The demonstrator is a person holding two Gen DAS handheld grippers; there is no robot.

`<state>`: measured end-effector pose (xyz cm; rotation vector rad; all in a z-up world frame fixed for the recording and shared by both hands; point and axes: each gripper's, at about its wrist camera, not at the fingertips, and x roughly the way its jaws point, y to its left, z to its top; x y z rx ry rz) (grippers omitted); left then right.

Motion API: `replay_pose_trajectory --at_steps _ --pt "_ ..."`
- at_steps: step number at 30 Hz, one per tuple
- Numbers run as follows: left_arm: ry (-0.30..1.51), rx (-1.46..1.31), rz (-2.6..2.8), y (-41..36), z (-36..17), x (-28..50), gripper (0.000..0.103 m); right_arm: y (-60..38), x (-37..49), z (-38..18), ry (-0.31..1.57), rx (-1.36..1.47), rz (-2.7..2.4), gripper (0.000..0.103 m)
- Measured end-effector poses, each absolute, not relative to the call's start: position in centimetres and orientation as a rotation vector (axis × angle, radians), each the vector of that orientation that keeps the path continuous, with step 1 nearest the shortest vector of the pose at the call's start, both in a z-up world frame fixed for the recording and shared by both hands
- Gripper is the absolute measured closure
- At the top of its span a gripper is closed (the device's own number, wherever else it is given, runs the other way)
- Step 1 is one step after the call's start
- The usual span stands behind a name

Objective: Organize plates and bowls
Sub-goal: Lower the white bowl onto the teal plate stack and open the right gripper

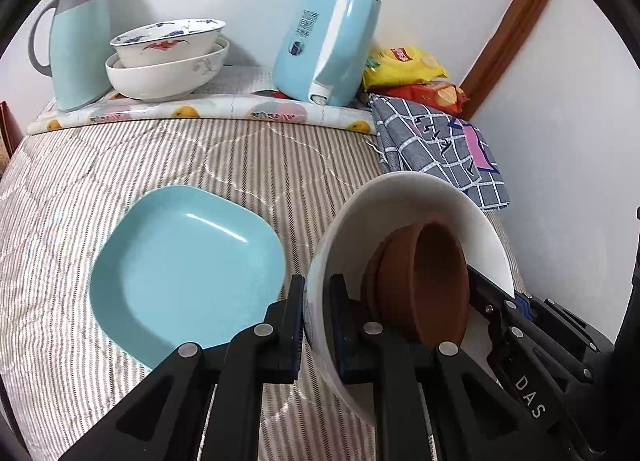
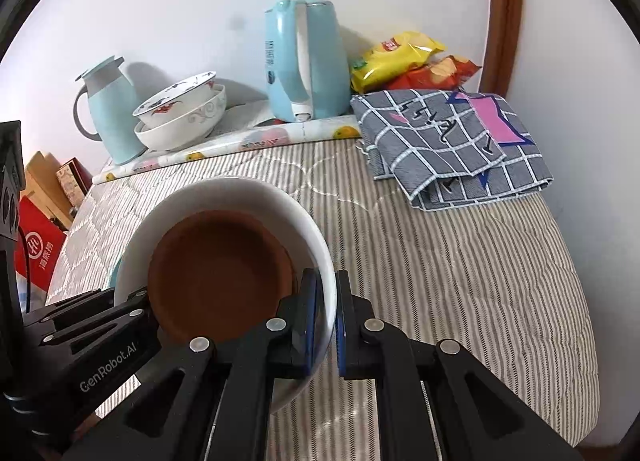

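Two grippers share one load: your left gripper (image 1: 316, 325) is clamped on the near rim of the large white ceramic bowl (image 1: 440, 197), one finger outside the wall and one inside, and your right gripper (image 2: 326, 325) pinches the opposite rim of that same bowl (image 2: 224, 191) in the same way. Both pairs of jaws are nearly closed, with only the thin bowl wall between the pads.

Inside the white bowl sit the brown round clay-coloured dishes (image 1: 428, 281), nested one in another; from the left wrist view you can see at least two rims, while the right wrist view shows only the brown hollow of the top one (image 2: 220, 273). The white bowl is tilted and looks lifted off the striped quilted cover (image 1: 240, 165) of the table.

Just to the left of the held bowl, in the left wrist view, the pale blue square plate with rounded corners (image 1: 188, 273) lies flat on the cover, apart from your fingers.

At the back, on a fruit-printed mat (image 1: 208, 111), two more white bowls are stacked: a patterned bowl with red and blue marks (image 1: 168, 41) sits inside a plain white bowl with a grey scroll (image 1: 164, 77). A light blue jug with a grey handle (image 1: 80, 49) stands beside them, a light blue electric kettle (image 1: 324, 49) further right, then a yellow snack bag (image 1: 404, 67) over a red snack bag (image 1: 432, 95), and a folded grey checked cloth (image 1: 440, 149).
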<state>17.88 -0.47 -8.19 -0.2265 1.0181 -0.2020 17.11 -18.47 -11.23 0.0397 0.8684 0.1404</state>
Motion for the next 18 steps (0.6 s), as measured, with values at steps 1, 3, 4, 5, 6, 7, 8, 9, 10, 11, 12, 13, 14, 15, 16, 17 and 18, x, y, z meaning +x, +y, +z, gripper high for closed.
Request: replay_pose_trajectory --at_steps 1,3,4,5,6,7,8,9,10,11,12,13,14,15,16,17,18 --pt "1.017 -0.231 -0.201 -0.3 -8.2 17.9 0.091 -18.3 17.1 -11.2 0.868 0.039 0.141 0.095" --pt "1.013 -0.236 -0.2 0.2 -8.1 18.0 0.091 -17.9 17.2 -11.0 0.865 0.031 0.146 0.095" --pt "1.012 -0.24 -0.199 0.4 -8.1 17.9 0.091 -17.7 17.2 -10.9 0.863 0.029 0.147 0.095" --pt "1.011 -0.244 -0.198 0.7 -8.1 17.9 0.091 -17.4 17.3 -10.9 0.862 0.025 0.149 0.095" --pt "1.011 -0.25 -0.197 1.0 -8.1 17.9 0.091 -17.3 17.3 -10.8 0.862 0.023 0.15 0.095" --pt "1.011 -0.256 -0.195 1.3 -8.1 17.9 0.091 -17.1 17.3 -10.8 0.861 0.021 0.152 0.095" --pt "1.01 -0.261 -0.192 1.5 -8.2 17.9 0.091 -16.9 17.4 -10.8 0.861 0.019 0.154 0.095" --pt "1.008 -0.261 -0.189 1.8 -8.1 17.9 0.091 -16.7 17.4 -10.8 0.861 0.016 0.155 0.095" --pt "1.007 -0.262 -0.187 2.0 -8.1 18.0 0.091 -16.3 17.4 -10.7 0.859 0.01 0.157 0.095" --pt "1.006 -0.265 -0.185 2.2 -8.1 18.0 0.091 -16.1 17.5 -10.7 0.858 0.008 0.158 0.095" --pt "1.006 -0.266 -0.183 2.4 -8.1 18.0 0.091 -15.9 17.5 -10.7 0.858 0.007 0.161 0.095" --pt "1.004 -0.267 -0.18 2.6 -8.1 18.0 0.091 -15.6 17.5 -10.7 0.856 0.004 0.164 0.095" --pt "1.003 -0.269 -0.178 2.8 -8.1 18.0 0.091 -15.5 17.6 -10.7 0.855 0.003 0.166 0.095" --pt "1.002 -0.271 -0.175 3.1 -8.0 18.0 0.091 -15.3 17.6 -10.7 0.855 0.003 0.168 0.095" --pt "1.002 -0.272 -0.174 3.3 -8.0 18.0 0.091 -15.1 17.6 -10.7 0.854 0.001 0.171 0.095" --pt "1.0 -0.274 -0.172 3.5 -8.0 18.0 0.091 -14.9 17.6 -10.6 0.854 -0.001 0.173 0.095" --pt "0.999 -0.276 -0.17 3.7 -8.0 18.0 0.091 -14.7 17.6 -10.6 0.853 -0.003 0.175 0.095"
